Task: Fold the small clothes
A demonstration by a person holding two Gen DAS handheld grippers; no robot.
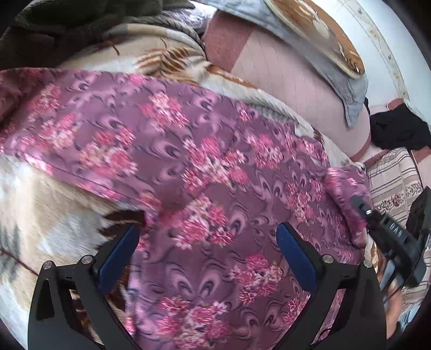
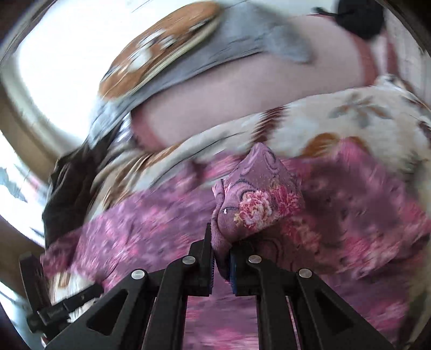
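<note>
Left wrist fisheye view: the left gripper (image 1: pixel 207 237) hangs with its blue-padded fingers (image 1: pixel 120 253) spread wide and nothing between them, just above a purple floral garment (image 1: pixel 188 150) that lies spread across a cream blanket with brown leaf print (image 1: pixel 48 204) on a bed; the cloth runs from the upper left down past both fingers to the bottom edge; at the right side one corner of it is lifted into a fold, where the black body of the right gripper (image 1: pixel 361 206) comes in; beyond the blanket stand a pink padded headboard (image 1: pixel 291 80), a grey quilted cover (image 1: pixel 317 62) draped over it with a brown patterned cushion (image 1: pixel 317 35) on top, and a black cloth (image 1: pixel 398 129) at the far right; a dark green fleece (image 1: pixel 67 24) sits at the upper left.

Right wrist fisheye view, much blurred by motion: the right gripper (image 2: pixel 222 265) is clenched on a bunched corner of the purple floral garment (image 2: pixel 258 193), which rises in a peak between the two pads; the rest of the garment lies blurred beneath and to both sides, on the cream blanket (image 2: pixel 350 118); the pink headboard (image 2: pixel 242 102) and grey quilted cover (image 2: pixel 242 43) show above; part of the left gripper (image 2: pixel 62 307) shows at the lower left edge.
</note>
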